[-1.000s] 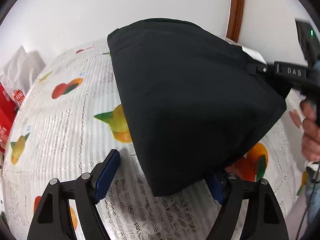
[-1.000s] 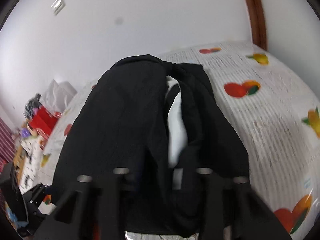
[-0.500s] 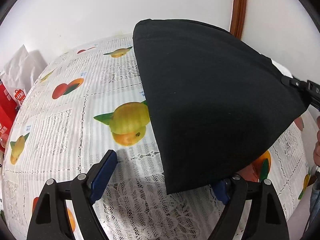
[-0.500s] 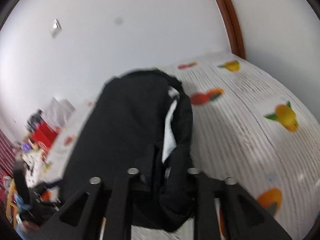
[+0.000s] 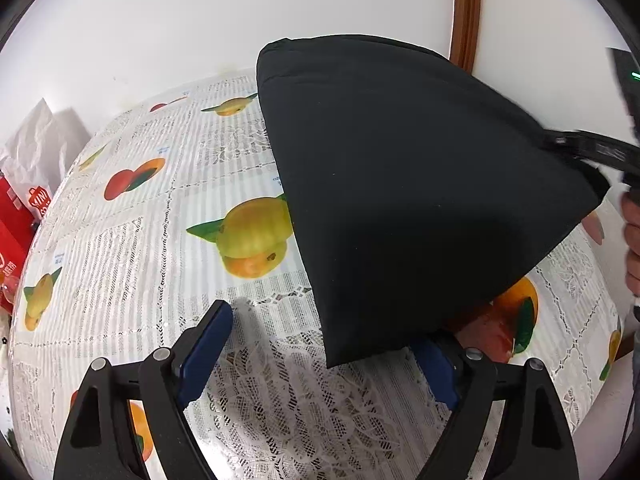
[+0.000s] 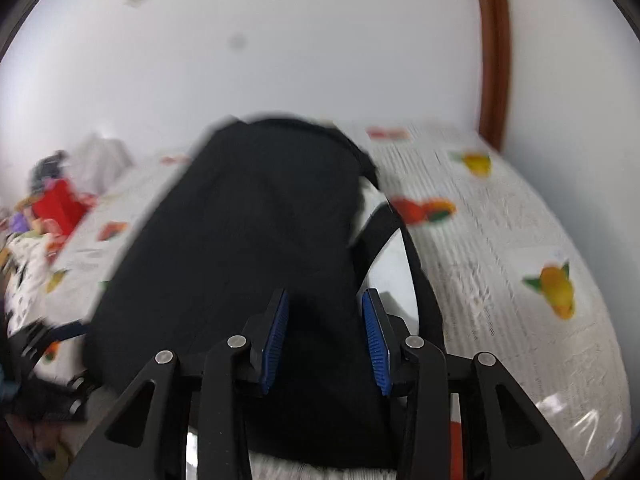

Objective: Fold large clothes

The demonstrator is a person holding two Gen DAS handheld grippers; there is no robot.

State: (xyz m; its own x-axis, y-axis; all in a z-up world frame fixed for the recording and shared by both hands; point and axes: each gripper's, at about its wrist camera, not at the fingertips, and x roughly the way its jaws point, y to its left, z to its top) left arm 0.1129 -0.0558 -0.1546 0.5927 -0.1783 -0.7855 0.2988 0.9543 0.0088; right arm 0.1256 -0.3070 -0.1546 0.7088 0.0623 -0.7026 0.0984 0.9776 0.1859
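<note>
Look first to the black garment (image 5: 420, 184) in the left wrist view: folded into a thick wedge at centre right of the frame, tented over the fruit-print tablecloth (image 5: 120, 272), with its lower corner dipping to bottom centre and its right corner drawn up to the right gripper (image 5: 560, 142) near the right edge. Slid rightward against a second ago, uncovering the whole printed lemon left of centre. Held clear of the fabric, the left gripper (image 5: 320, 332): wide, widened a touch further over that second, gripping nothing, though with the cloth's lower corner hanging in front of the right-hand pad. Closing again just now on the right side after springing apart; down to a narrow gap, with black cloth filling it. Cannot tell through the blur whether the blue pads (image 6: 276, 340) bite or merely straddle. Reads as a fold carried over and being let go or re-pinched, so likely late in one fold rather than at its start. Only from the left wrist: the smooth outer face of the wedge, and a hand (image 5: 632, 232) at the right edge. Only from the right wrist: the open side of the bundle, with something white showing right of centre, a dark strap-like edge curling beside it, and red clutter (image 6: 60, 204) at far left.
</note>
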